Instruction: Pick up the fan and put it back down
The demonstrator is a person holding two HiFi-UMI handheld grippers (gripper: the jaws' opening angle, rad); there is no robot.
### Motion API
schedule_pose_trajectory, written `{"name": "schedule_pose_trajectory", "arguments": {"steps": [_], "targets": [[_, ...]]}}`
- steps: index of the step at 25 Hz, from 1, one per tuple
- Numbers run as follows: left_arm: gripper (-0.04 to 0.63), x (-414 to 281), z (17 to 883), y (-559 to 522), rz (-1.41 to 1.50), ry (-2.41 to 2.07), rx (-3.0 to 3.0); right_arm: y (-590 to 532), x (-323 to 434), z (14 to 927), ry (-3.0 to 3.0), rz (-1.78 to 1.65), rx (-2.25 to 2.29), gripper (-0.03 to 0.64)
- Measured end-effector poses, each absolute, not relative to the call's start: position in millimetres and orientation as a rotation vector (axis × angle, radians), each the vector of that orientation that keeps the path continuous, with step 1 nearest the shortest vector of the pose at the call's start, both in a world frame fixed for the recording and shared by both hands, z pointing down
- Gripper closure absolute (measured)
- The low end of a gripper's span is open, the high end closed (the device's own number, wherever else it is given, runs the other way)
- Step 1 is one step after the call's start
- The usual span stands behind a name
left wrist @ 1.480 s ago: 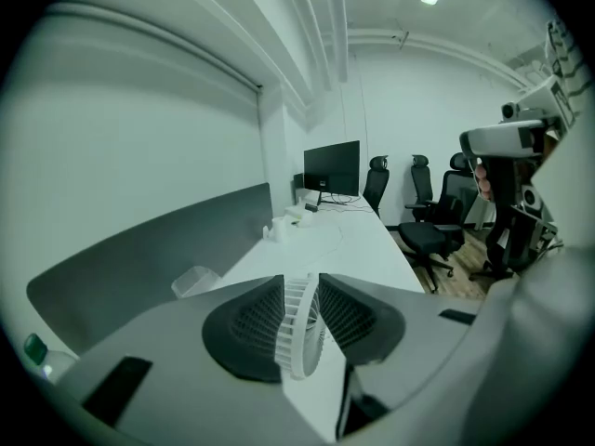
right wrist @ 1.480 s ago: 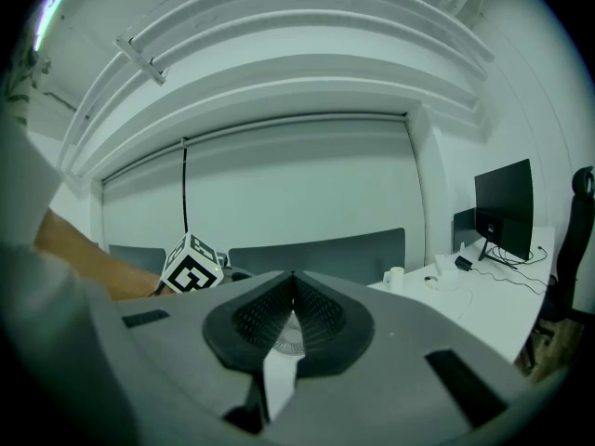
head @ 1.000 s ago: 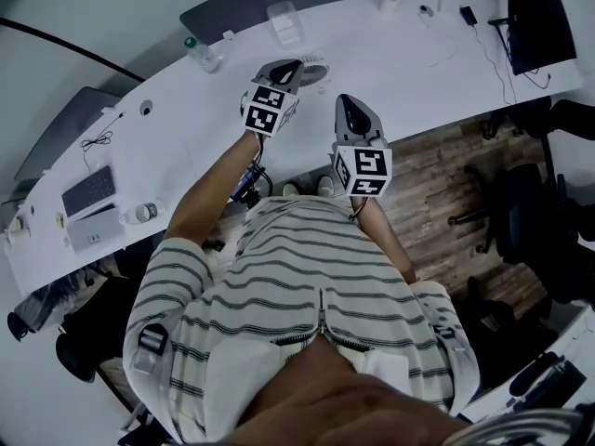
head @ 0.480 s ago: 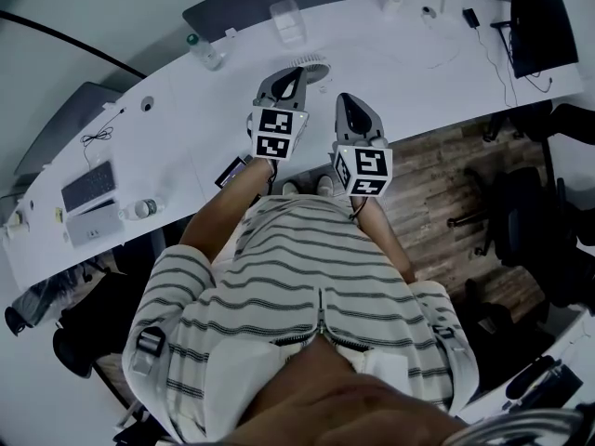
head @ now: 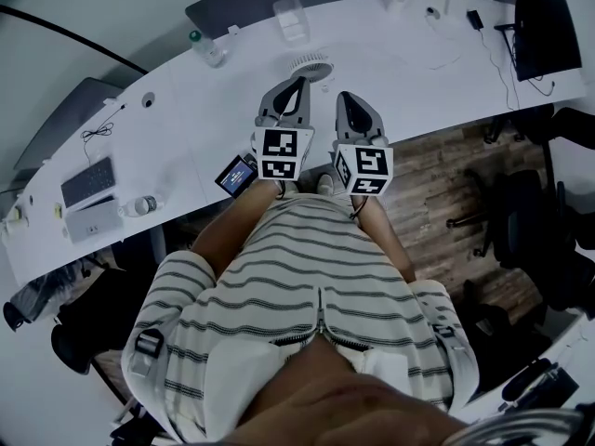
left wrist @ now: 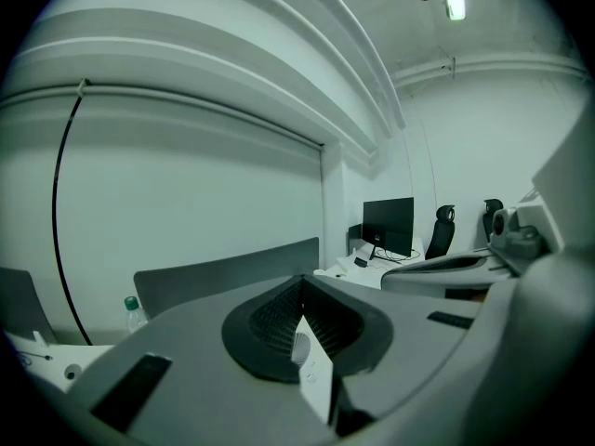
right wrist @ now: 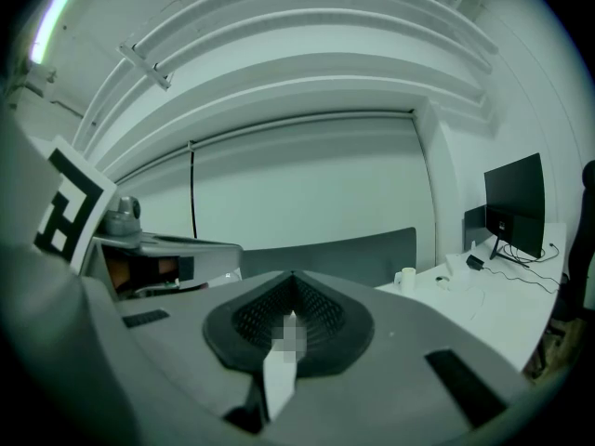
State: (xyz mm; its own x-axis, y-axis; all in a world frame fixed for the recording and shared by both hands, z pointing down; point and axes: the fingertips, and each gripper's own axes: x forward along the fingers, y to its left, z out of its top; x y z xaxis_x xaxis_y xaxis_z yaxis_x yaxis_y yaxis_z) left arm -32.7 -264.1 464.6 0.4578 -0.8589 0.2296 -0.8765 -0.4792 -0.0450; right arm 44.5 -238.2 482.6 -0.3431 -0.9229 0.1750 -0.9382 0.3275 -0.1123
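Curving white desk [head: 400,68], wood floor [head: 437,179]

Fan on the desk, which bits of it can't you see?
Head view: the fan is too small to show blades or buttons, and the left gripper covers its near edge.
Left gripper view: that gripper's own body blocks the desk.
Right gripper view: the same, plus a blurred patch.

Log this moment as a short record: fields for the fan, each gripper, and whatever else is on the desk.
fan: stands on the white desk, not held
left gripper: jaws shut, empty, tip close to the fan
right gripper: jaws shut, empty, beside the left gripper
also on desk: bottle, keyboard, monitor
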Motion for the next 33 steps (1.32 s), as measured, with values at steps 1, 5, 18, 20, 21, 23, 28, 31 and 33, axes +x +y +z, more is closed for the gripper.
{"name": "schedule_pose_trajectory", "arguments": {"steps": [1,5,18,20,21,23,28,31,33], "targets": [[0.586,-33.4,463.0,-261.9,0.336,-1.570,2.612,-238.6,44.5,482.1,-2.494,0.295,1.753,0.606],[0.586,-39.3,459.3,-255.9,0.308,-1.610,2.578,-240.2,44.2,478.8,-2.498,0.286,1.754,0.606],[0.587,-39.2,457.9,-241.3,0.280,-1.672,2.552,-241.8,40.2,473.9,-2.509,0.277,1.749,0.605],[0.586,-40.2,457.1,-241.4,0.275,-1.675,2.549,-241.6,39.8,473.8,-2.510,0.274,1.748,0.605],[0.586,-40.4,457.5,-240.9,0.273,-1.675,2.545,-241.1,39.8,474.1,-2.510,0.274,1.746,0.604],[0.587,-39.2,458.7,-239.9,0.273,-1.671,2.543,-240.0,40.8,474.6,-2.509,0.275,1.745,0.606],[0.586,-36.6,458.8,-239.2,0.269,-1.665,2.548,-238.7,42.0,475.3,-2.509,0.275,1.742,0.605],[0.586,-36.1,459.2,-238.9,0.265,-1.659,2.548,-237.9,41.9,475.9,-2.510,0.274,1.737,0.605],[0.586,-35.3,459.5,-238.6,0.264,-1.654,2.549,-237.6,42.2,476.1,-2.510,0.272,1.736,0.604]]}}
